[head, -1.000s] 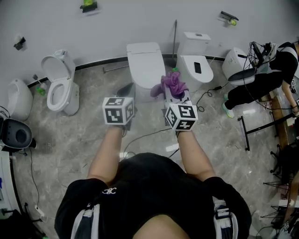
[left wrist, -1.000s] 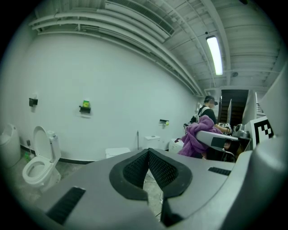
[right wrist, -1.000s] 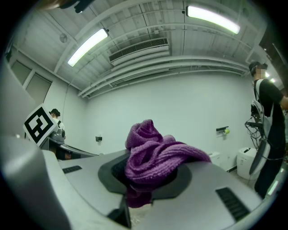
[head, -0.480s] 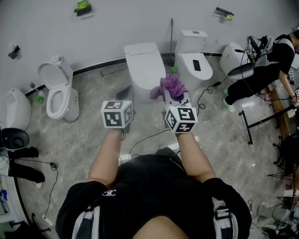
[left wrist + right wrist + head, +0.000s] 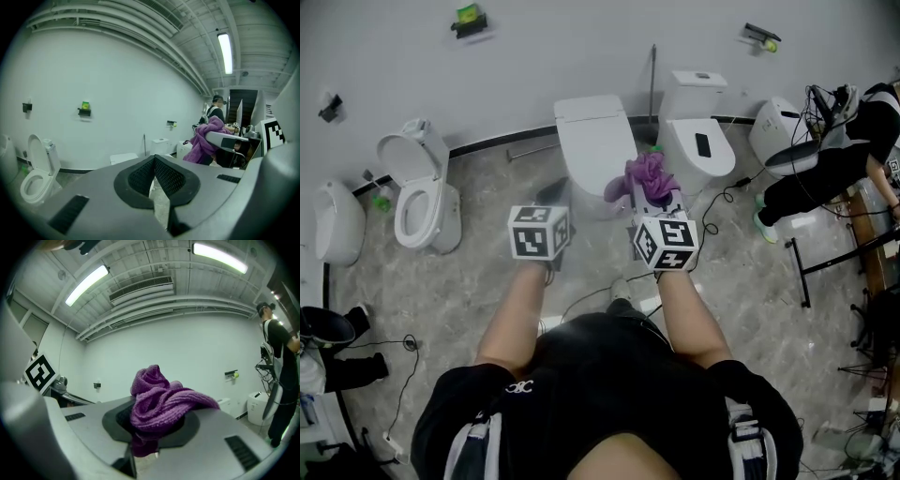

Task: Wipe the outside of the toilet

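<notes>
Several white toilets stand along the far wall in the head view. A closed-lid toilet (image 5: 595,141) is straight ahead, an open-lid toilet (image 5: 417,192) is at the left, and a third toilet (image 5: 698,131) is at the right. My right gripper (image 5: 652,195) is shut on a purple cloth (image 5: 645,176), held in the air short of the middle toilet. The purple cloth (image 5: 159,406) bunches over the right gripper (image 5: 152,432). My left gripper (image 5: 555,190) hangs beside it, shut and empty. In the left gripper view the left gripper (image 5: 153,178) has its pads pressed together.
A person in black (image 5: 830,155) is at the right edge beside a metal stand (image 5: 825,258). Cables (image 5: 586,281) run across the grey floor. A white urinal (image 5: 333,220) stands at the far left, with someone's dark shoe (image 5: 328,328) below it. A pole (image 5: 653,80) leans on the wall.
Both grippers hold the same pose with the cloth still gripped. The view has shifted slightly. The dark shoe and leg at the left edge have moved.
</notes>
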Demonstrator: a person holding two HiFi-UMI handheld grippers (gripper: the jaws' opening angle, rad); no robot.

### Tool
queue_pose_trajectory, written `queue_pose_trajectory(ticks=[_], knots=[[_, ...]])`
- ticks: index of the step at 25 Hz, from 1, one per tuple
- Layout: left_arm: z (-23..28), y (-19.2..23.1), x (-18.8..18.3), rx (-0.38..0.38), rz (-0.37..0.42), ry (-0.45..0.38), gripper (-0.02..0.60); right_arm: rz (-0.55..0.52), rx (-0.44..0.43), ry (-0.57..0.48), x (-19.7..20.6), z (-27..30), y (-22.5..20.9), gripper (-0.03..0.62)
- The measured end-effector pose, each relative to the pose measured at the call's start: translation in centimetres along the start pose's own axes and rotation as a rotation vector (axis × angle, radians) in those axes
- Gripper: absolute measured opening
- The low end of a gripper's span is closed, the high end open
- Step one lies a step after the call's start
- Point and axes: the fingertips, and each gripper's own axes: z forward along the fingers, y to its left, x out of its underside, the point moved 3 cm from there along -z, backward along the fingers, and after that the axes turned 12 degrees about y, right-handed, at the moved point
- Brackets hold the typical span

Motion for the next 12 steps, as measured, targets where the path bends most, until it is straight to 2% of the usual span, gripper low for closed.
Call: queue_pose_trajectory(ticks=[6, 12], knots=[[4.9, 0.8, -4.2, -0.016, 0.008, -0.007, 0.006, -0.004, -0.023, 0.0, -1.6, 5.0, -4.1, 0.081], [10.5, 0.7, -7.5, -0.057, -0.017, 0.002, 0.006, -0.011, -0.068, 0.01, -2.6, 9.6, -9.3, 0.081]])
